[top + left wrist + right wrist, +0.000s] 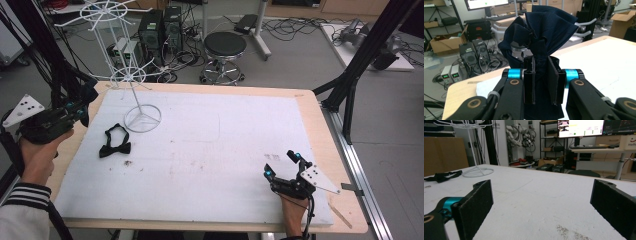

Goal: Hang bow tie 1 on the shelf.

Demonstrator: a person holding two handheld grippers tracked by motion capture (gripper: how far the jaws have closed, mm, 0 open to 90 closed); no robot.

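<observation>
Soft, light navy bow tie pinched at its knot by left gripper fingers, centre frame; right gripper fingers spread, empty.

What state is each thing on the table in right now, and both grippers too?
Left gripper: shut on the dark blue bow tie, held above the table's left edge.
Dark blue bow tie: clamped, bunched, off the table.
Black bow tie: lying loose on the white mat, untouched.
White wire rack: upright, nothing hanging.
Right gripper: open, holding nothing, low over the mat.
</observation>
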